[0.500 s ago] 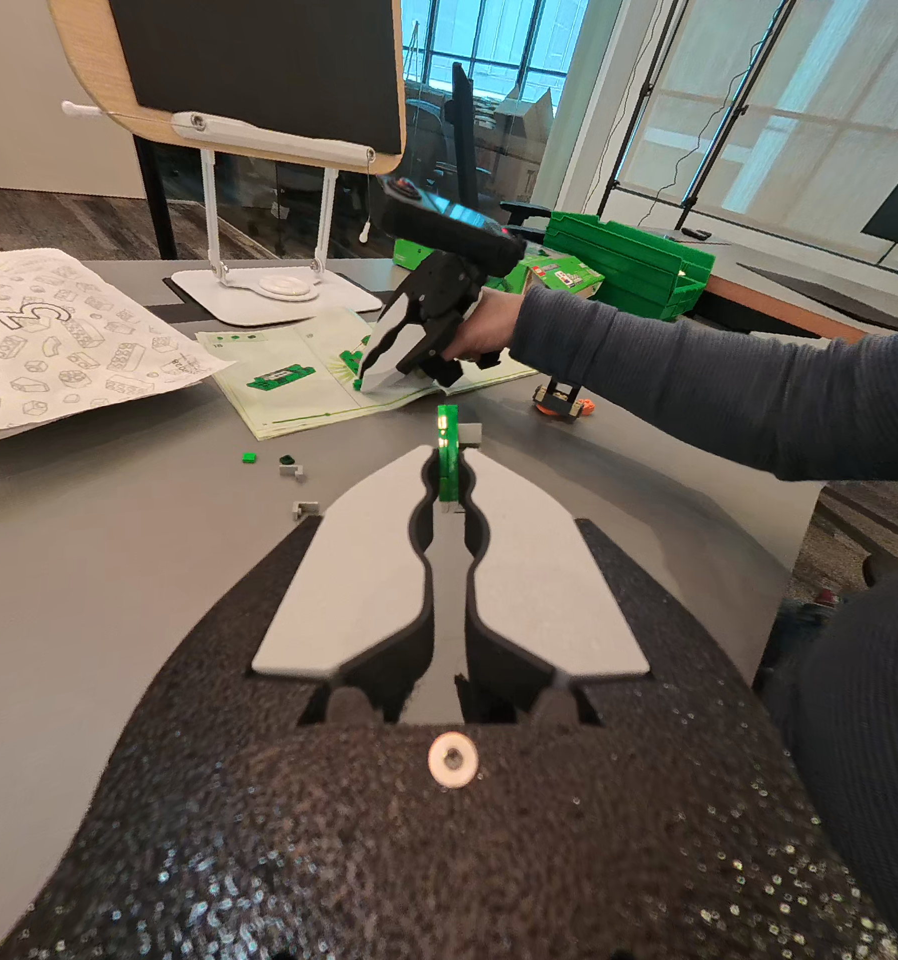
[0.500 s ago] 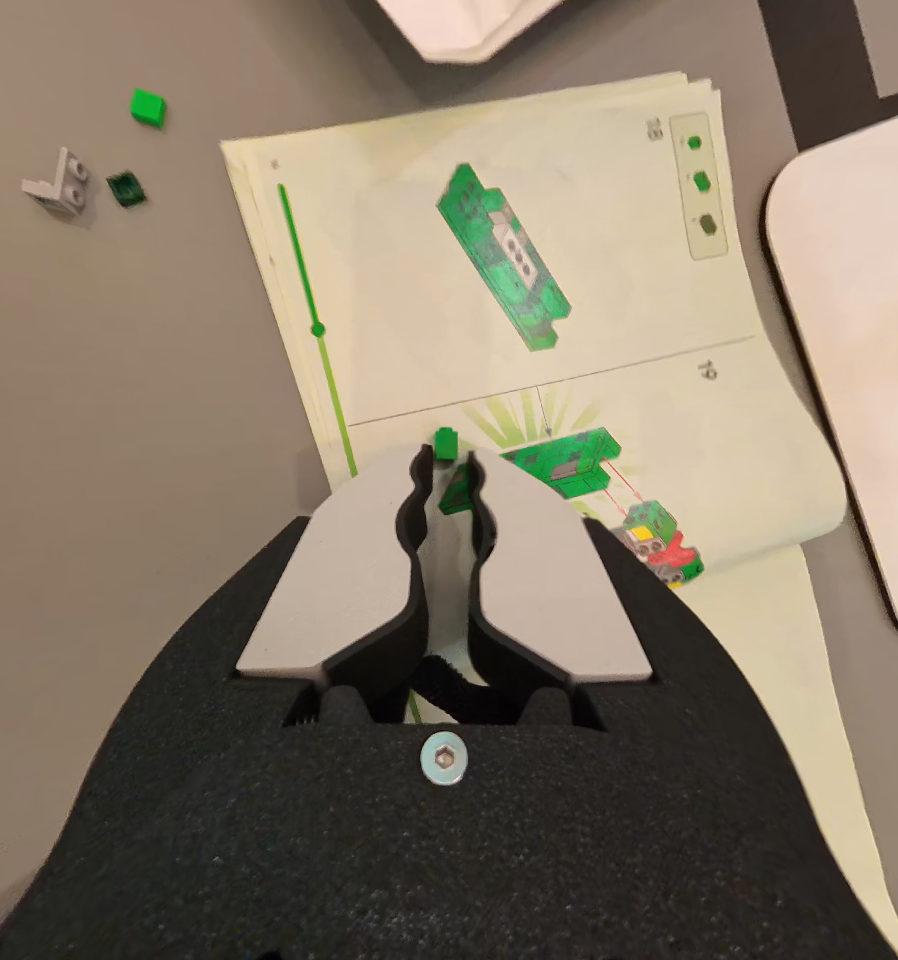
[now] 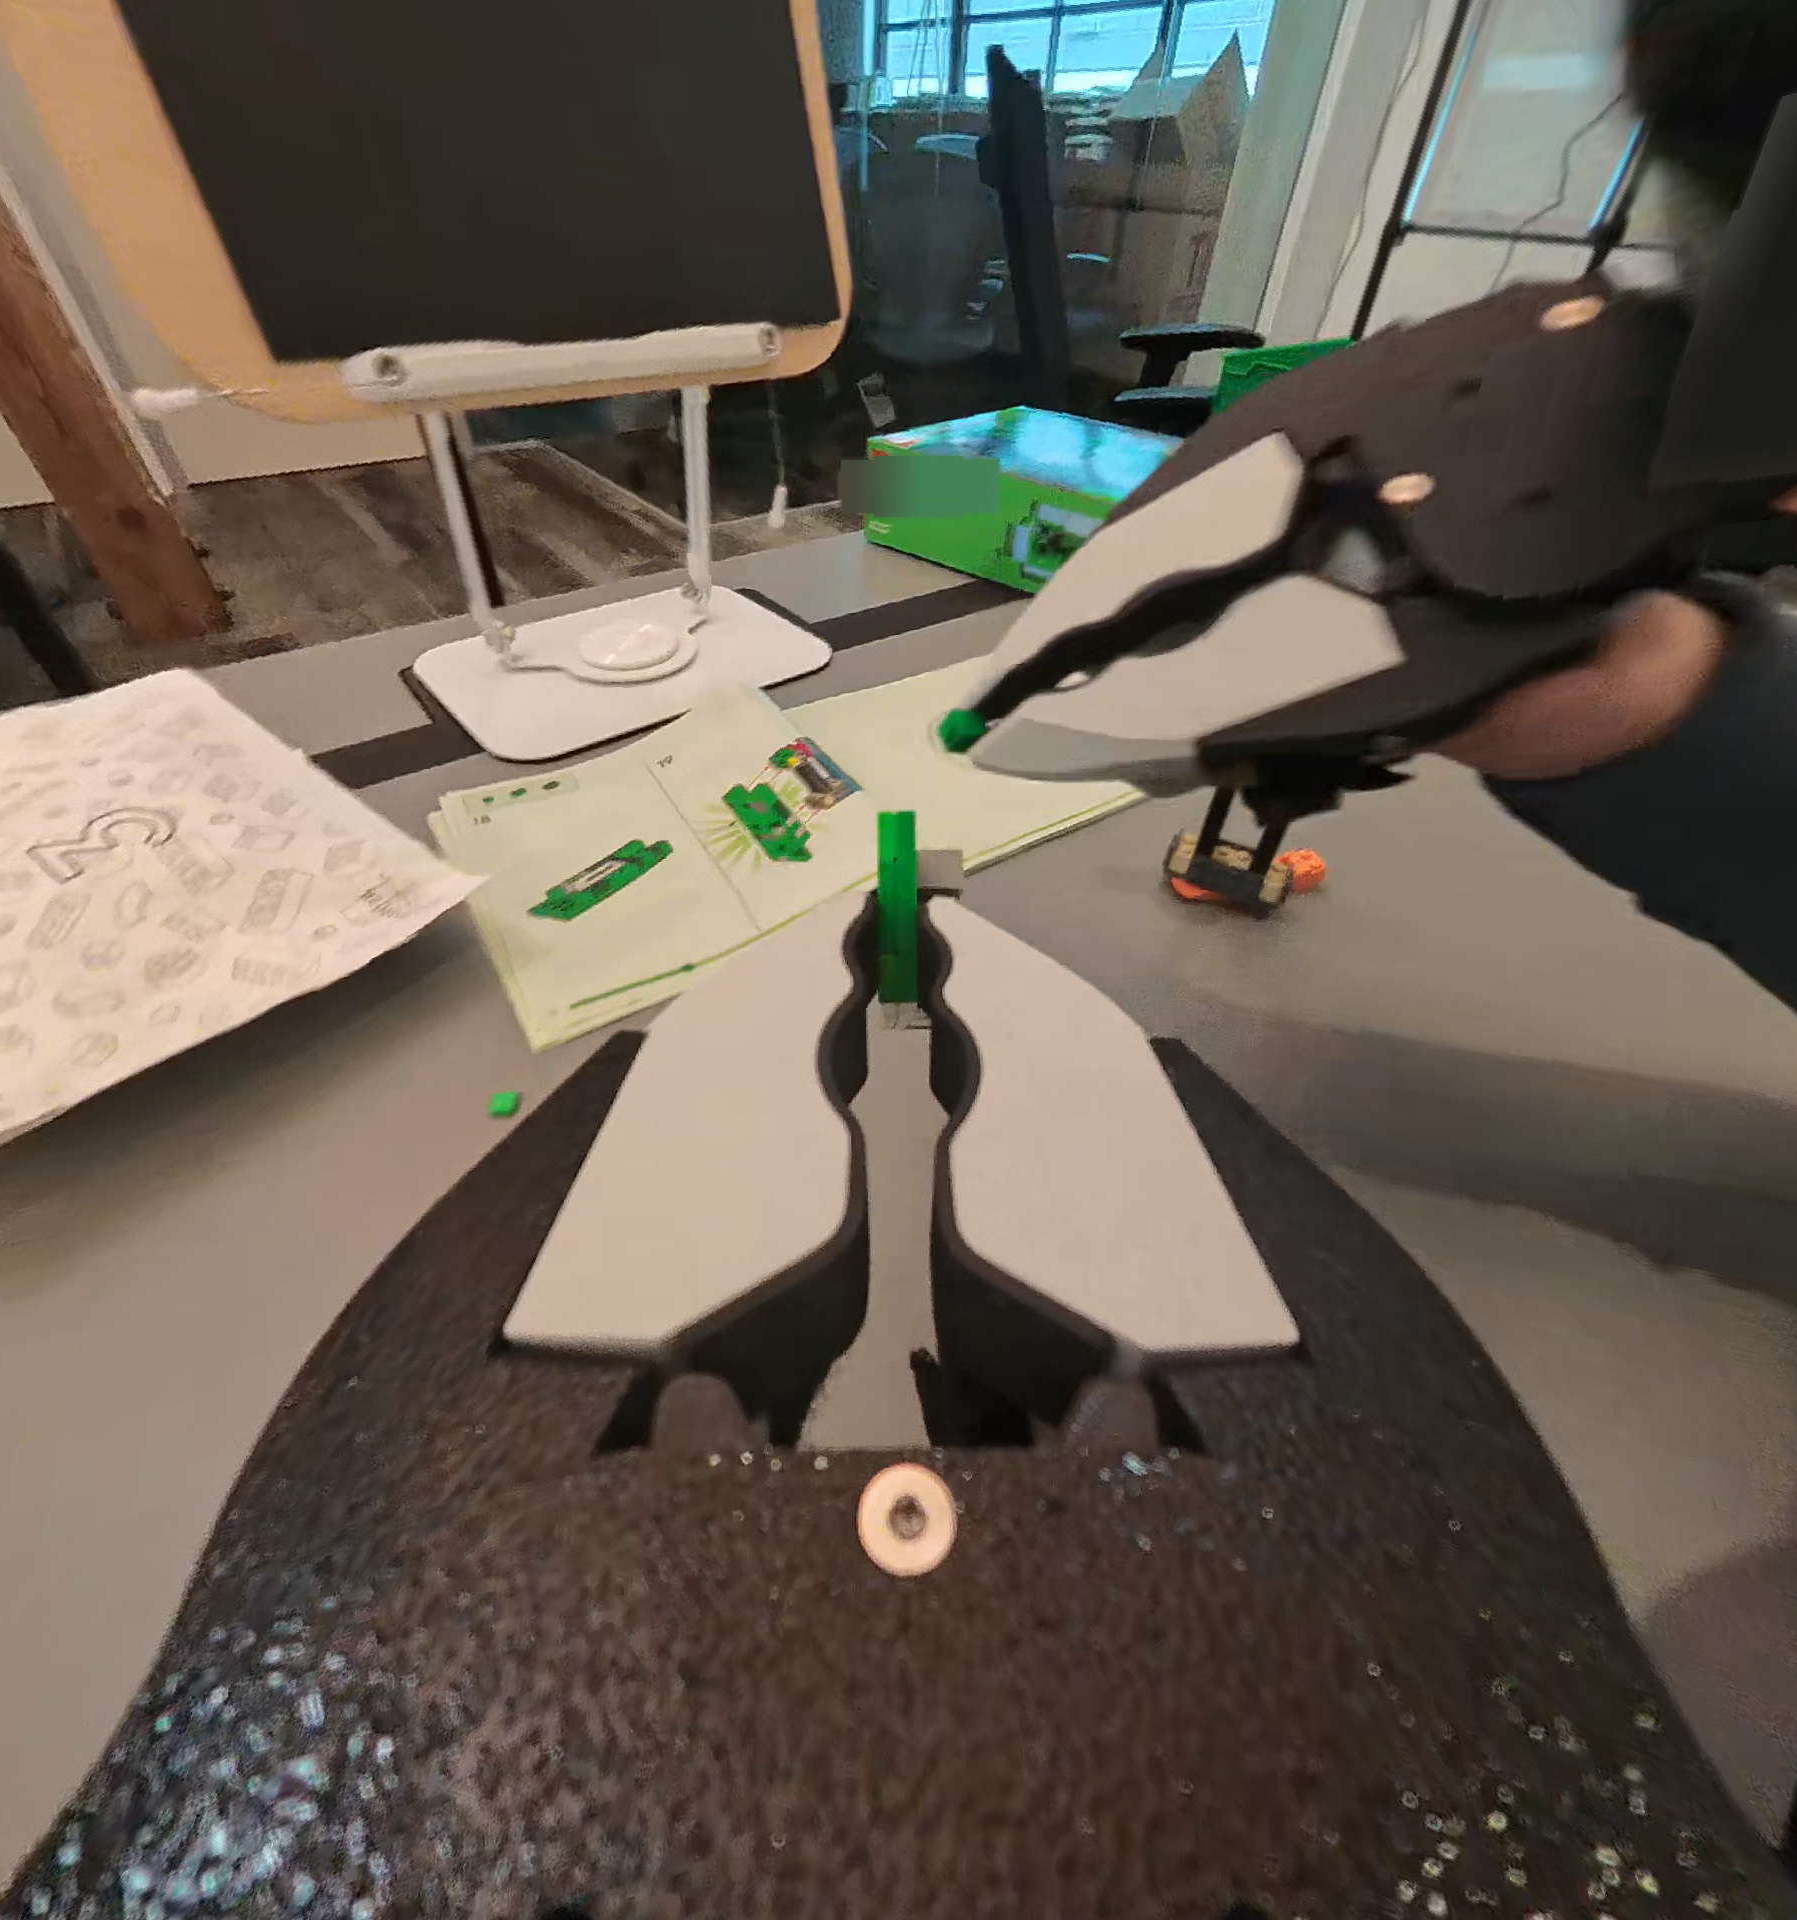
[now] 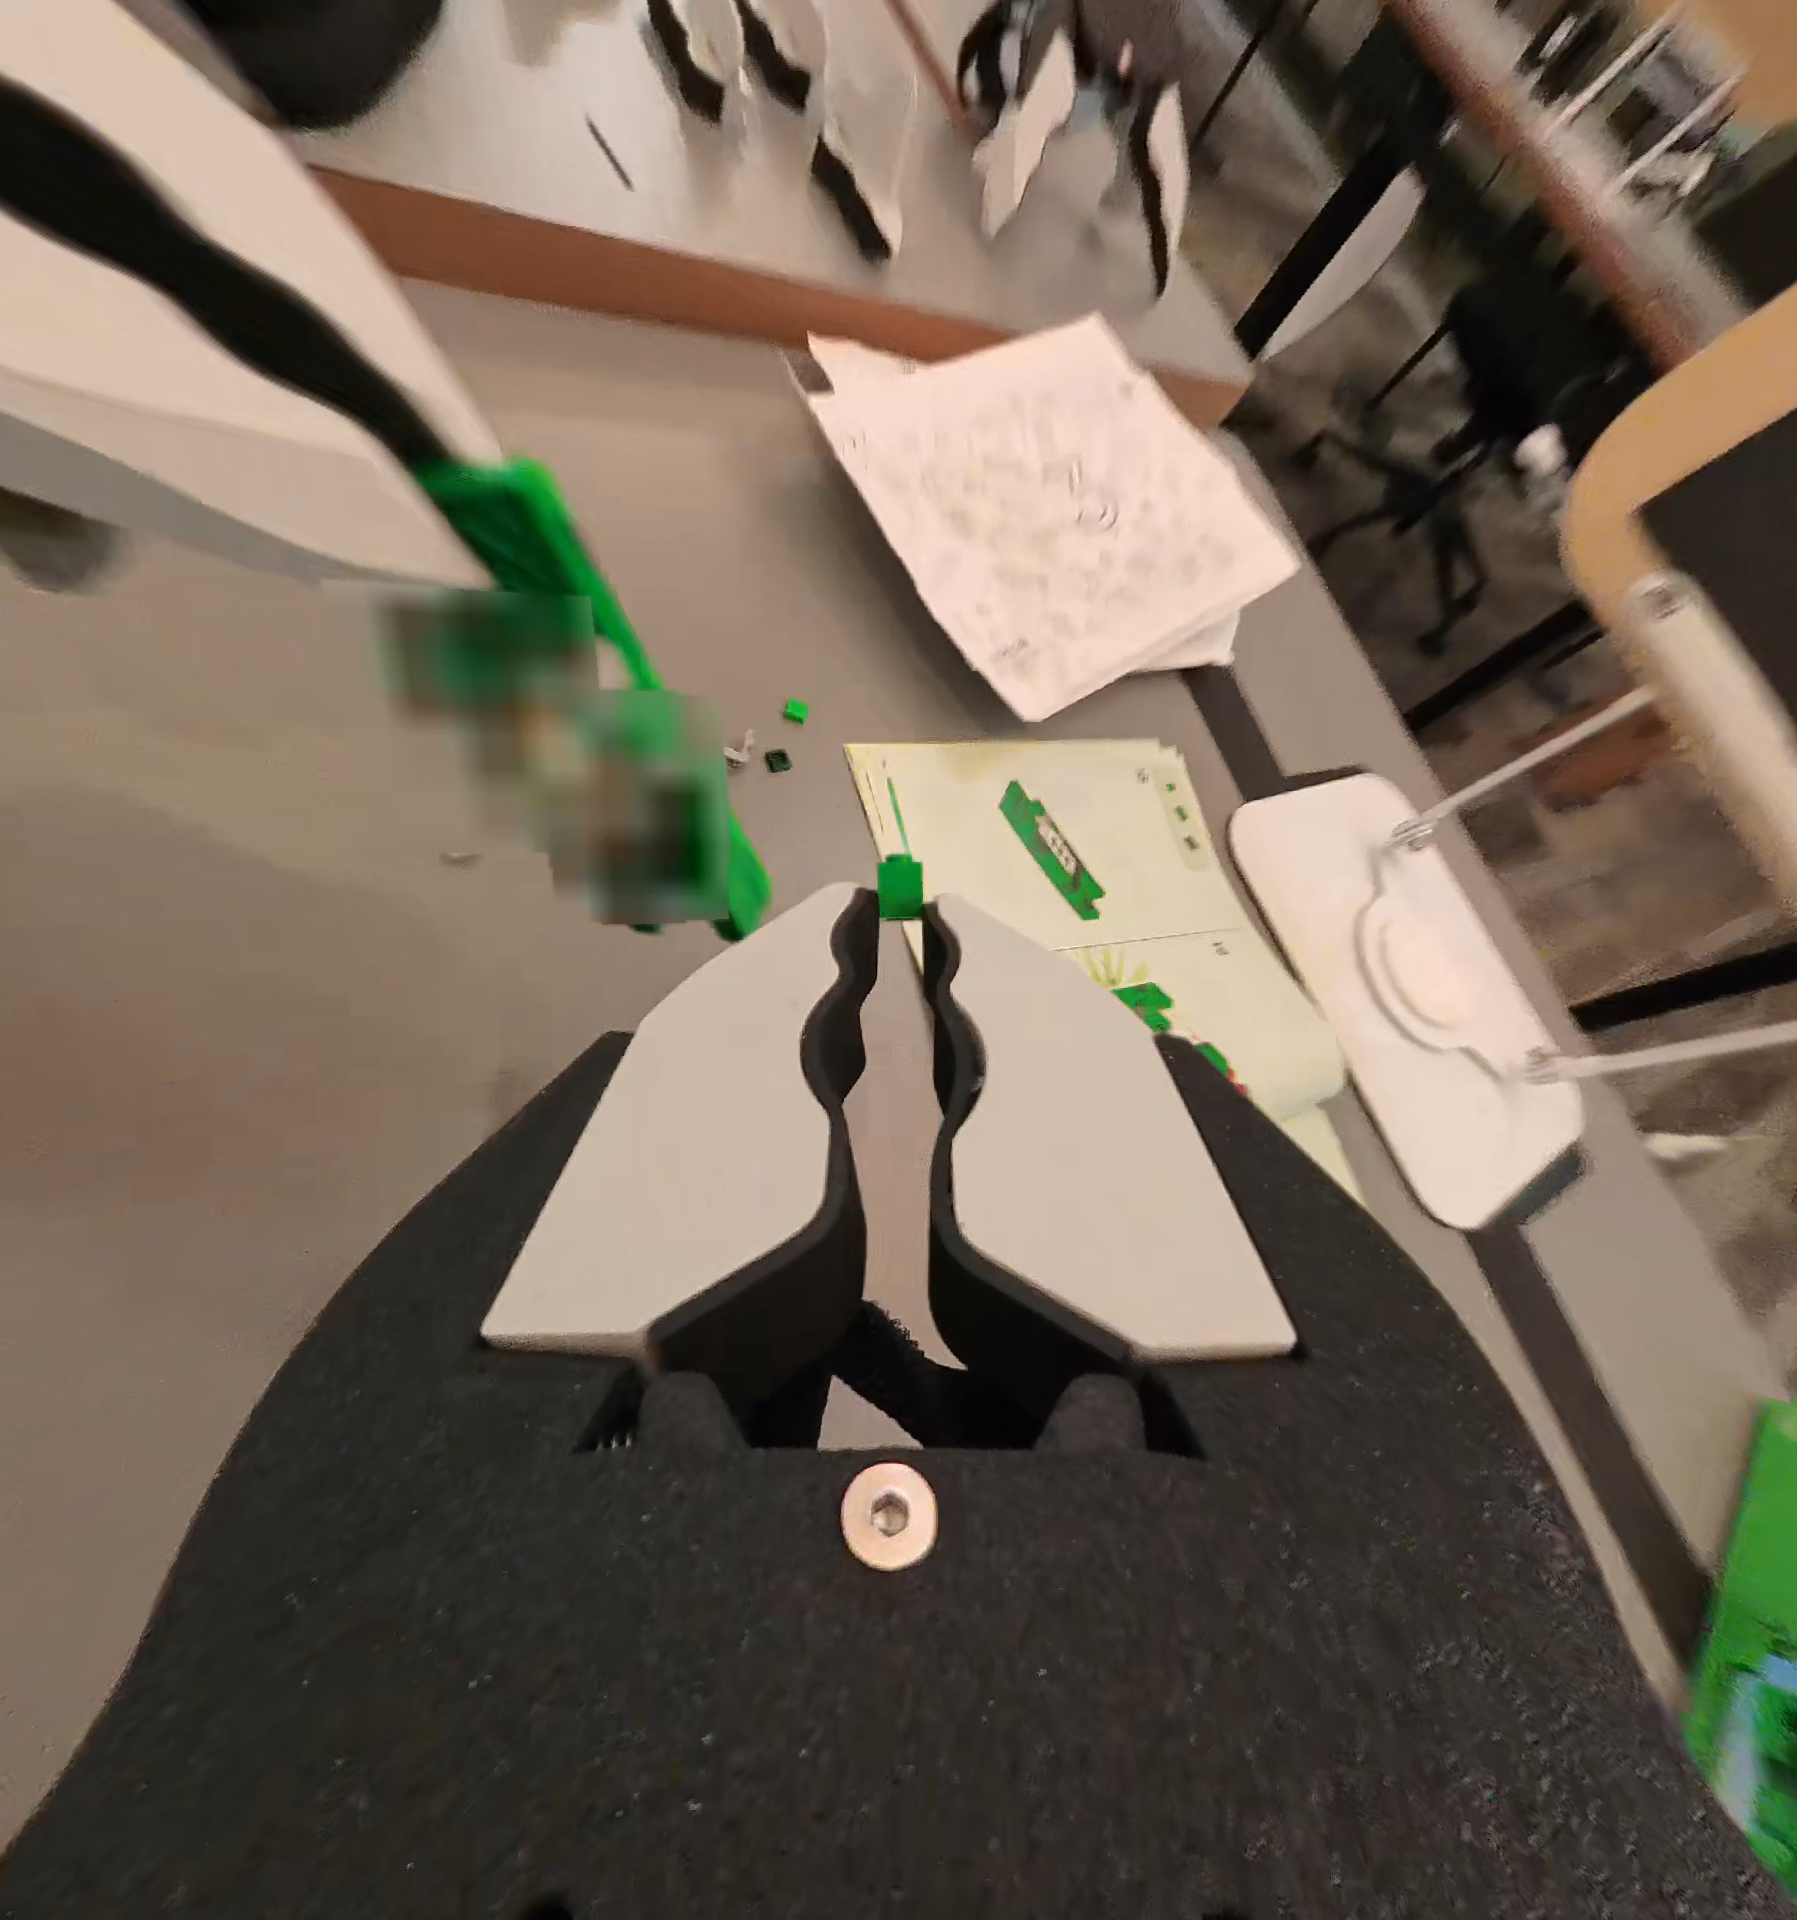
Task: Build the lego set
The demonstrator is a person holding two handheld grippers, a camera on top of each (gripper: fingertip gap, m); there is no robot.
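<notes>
left gripper (image 3: 895, 935) clamping green plate (image 3: 895, 902), right gripper (image 4: 899, 914) pinching green stud (image 4: 898, 889)

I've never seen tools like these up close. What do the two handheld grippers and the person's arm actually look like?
Each gripper, left gripper and right gripper, has a rough, speckled black body with a silver screw at the centre. Two flat, light grey fingers taper forward, lined with wavy black pads on their inner edges. No cables are visible. The person wears a dark long sleeve.

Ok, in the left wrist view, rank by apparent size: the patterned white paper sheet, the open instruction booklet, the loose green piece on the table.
1. Paper sheet
2. Instruction booklet
3. Loose green piece, by far the smallest
</notes>
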